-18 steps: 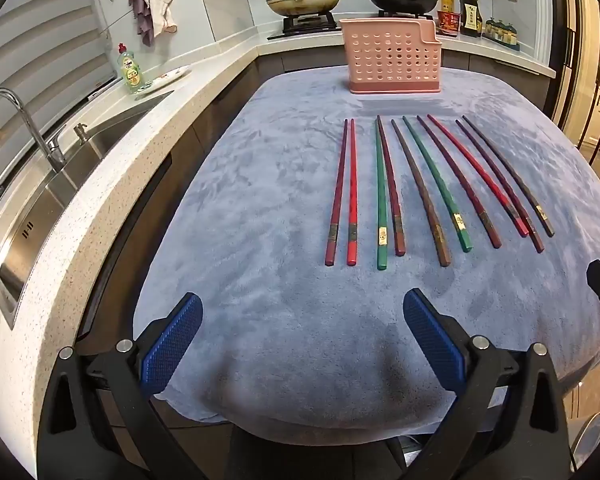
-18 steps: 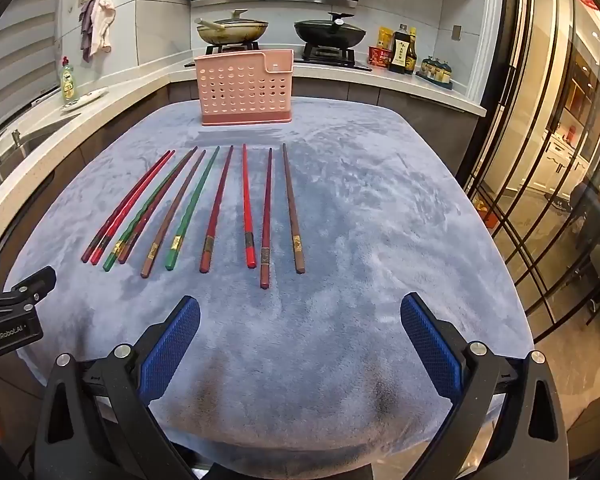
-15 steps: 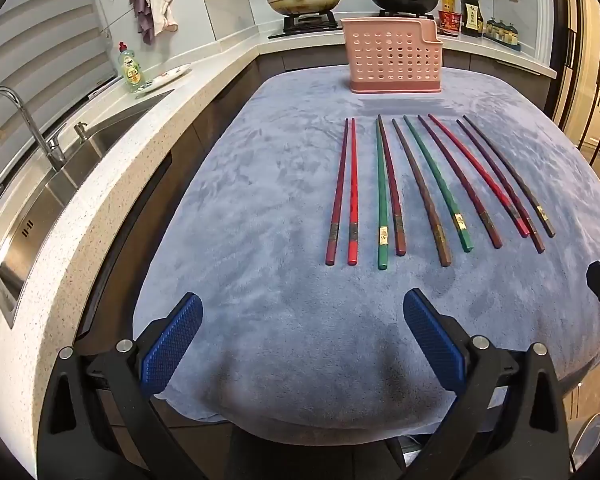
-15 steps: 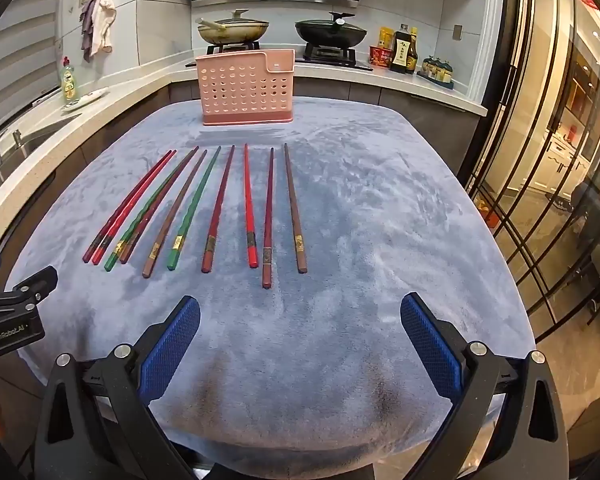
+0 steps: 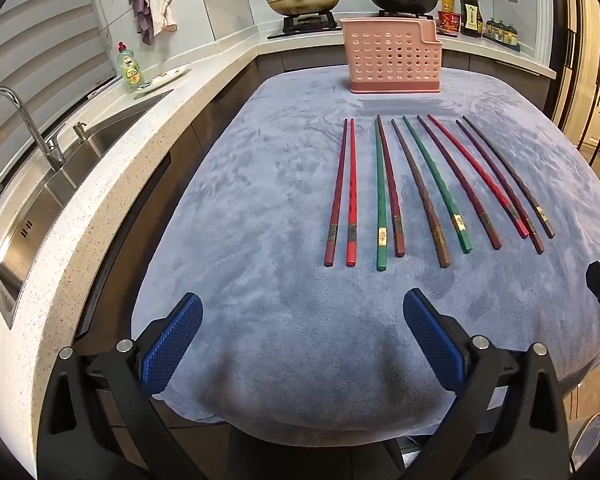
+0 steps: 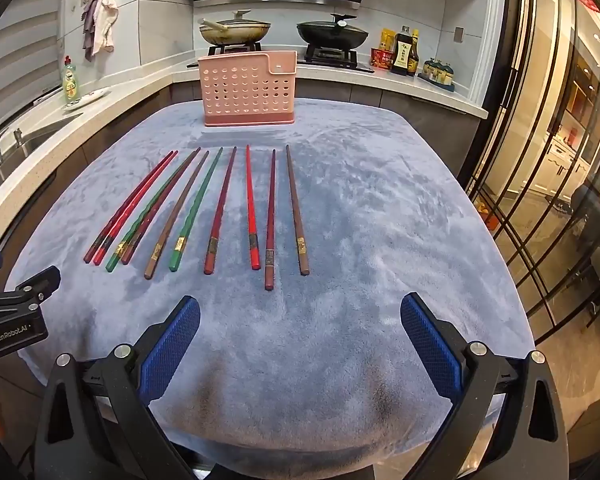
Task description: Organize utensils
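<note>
Several chopsticks, red, dark red, green and brown, lie side by side on a blue-grey cloth point(image 5: 260, 208), thick ends toward me; a green one point(image 5: 381, 196) lies left of centre in the left wrist view, a brown one point(image 6: 297, 208) is rightmost in the right wrist view. A pink perforated utensil holder point(image 5: 392, 56) stands upright at the cloth's far edge, also in the right wrist view point(image 6: 248, 90). My left gripper point(image 5: 302, 312) is open and empty above the cloth's near edge. My right gripper point(image 6: 300, 312) is open and empty, also short of the chopsticks.
A steel sink point(image 5: 40, 200) with a tap is set in the speckled counter at the left. A stove with two pans point(image 6: 234, 32) is behind the holder. Sauce bottles point(image 6: 404, 52) stand at the back right. Glass doors point(image 6: 560, 140) are on the right.
Both views have shifted very slightly; the chopsticks and holder have not moved. Both grippers stay open.
</note>
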A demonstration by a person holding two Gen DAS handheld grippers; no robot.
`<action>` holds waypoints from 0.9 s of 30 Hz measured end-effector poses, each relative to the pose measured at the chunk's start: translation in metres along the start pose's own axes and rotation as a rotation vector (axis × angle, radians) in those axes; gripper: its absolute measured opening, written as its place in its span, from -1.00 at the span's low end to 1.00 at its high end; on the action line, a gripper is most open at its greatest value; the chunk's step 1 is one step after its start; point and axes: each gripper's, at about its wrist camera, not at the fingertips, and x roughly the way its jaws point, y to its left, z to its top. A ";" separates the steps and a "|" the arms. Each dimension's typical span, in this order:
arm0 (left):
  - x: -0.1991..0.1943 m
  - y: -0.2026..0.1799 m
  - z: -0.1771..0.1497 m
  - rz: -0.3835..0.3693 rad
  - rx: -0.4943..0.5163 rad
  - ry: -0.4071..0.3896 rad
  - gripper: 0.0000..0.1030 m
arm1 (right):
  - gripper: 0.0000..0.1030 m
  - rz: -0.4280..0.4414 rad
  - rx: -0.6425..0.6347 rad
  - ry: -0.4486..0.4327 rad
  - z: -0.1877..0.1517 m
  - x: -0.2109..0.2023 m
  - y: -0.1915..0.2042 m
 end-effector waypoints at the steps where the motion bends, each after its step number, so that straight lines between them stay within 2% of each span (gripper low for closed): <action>1: -0.001 -0.006 0.001 0.002 -0.003 -0.001 0.86 | 0.87 0.000 -0.001 -0.001 0.000 0.000 0.004; 27: -0.004 -0.005 -0.001 0.003 -0.010 -0.008 0.86 | 0.87 0.002 -0.001 -0.003 -0.002 0.000 0.004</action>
